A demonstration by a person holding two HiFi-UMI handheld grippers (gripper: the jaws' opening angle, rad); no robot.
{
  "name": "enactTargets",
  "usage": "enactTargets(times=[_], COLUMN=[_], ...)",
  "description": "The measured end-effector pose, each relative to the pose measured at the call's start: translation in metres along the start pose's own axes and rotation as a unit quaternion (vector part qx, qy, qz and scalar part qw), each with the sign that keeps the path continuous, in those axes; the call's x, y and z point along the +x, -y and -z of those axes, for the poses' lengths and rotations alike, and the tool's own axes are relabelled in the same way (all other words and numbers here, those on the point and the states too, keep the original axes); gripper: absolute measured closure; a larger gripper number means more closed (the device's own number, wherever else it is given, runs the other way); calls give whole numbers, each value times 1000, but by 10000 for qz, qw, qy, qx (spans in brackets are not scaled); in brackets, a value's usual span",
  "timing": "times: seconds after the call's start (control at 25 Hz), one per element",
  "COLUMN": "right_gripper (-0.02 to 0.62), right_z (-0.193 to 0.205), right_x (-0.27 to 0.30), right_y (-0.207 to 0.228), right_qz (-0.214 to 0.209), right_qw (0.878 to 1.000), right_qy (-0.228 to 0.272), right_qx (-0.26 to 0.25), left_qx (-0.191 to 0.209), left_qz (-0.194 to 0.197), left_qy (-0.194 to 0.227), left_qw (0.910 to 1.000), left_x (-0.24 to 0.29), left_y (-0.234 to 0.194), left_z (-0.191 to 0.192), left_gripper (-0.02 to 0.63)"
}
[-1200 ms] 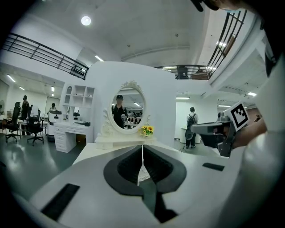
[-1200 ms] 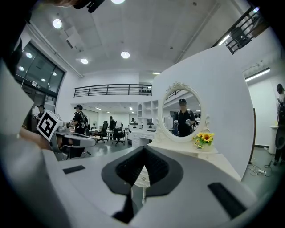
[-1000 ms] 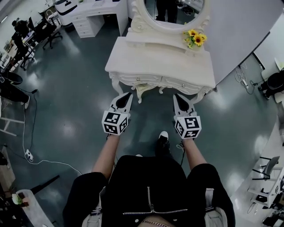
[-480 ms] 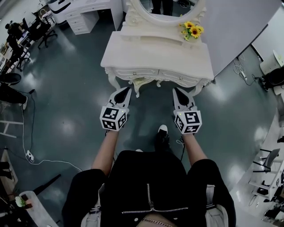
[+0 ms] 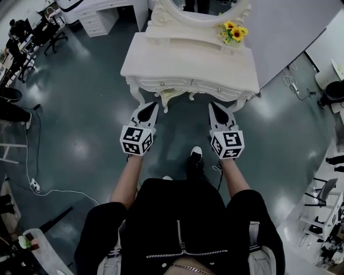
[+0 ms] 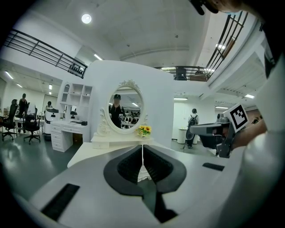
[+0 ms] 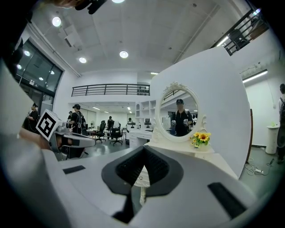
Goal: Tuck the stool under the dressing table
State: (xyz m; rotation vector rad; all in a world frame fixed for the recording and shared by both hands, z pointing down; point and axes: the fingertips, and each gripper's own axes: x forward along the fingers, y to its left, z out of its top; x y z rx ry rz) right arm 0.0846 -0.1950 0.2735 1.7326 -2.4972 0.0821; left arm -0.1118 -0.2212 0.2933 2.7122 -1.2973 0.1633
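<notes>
The white carved dressing table (image 5: pixel 188 59) with its oval mirror (image 5: pixel 207 6) and sunflowers (image 5: pixel 233 32) stands just ahead of me. A cream stool (image 5: pixel 172 95) shows only as a sliver under the table's front edge; the rest is hidden. My left gripper (image 5: pixel 149 109) and right gripper (image 5: pixel 216 107) are held side by side, a short way in front of the table and pointing at it. Both are shut, with nothing between the jaws. The left gripper view looks past the left gripper (image 6: pixel 142 146) at the table top (image 6: pixel 84 153); the right gripper view shows the right gripper (image 7: pixel 144 148).
A grey partition wall (image 5: pixel 290 32) backs the table. A white desk with drawers (image 5: pixel 102 13) stands at the upper left, with office chairs and people (image 5: pixel 32 37) beyond. A cable and power strip (image 5: pixel 35 187) lie on the floor at left. My shoe (image 5: pixel 196 161) is between the grippers.
The table sits a little higher and closer in the head view than before. Both grippers stay shut and hold almost the same place.
</notes>
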Motion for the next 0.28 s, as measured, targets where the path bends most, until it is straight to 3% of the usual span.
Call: enactTargets(times=[0.28], right_gripper=[591], right_z=[-1], right_x=[6], right_y=[-2], right_qz=[4], right_qw=[10000], right_qy=[22], right_qx=[-19], left_qx=[26], left_qz=[-16], left_qy=[-1], left_qw=[10000], left_x=[-1], left_y=[-7], left_z=[1], left_gripper=[581])
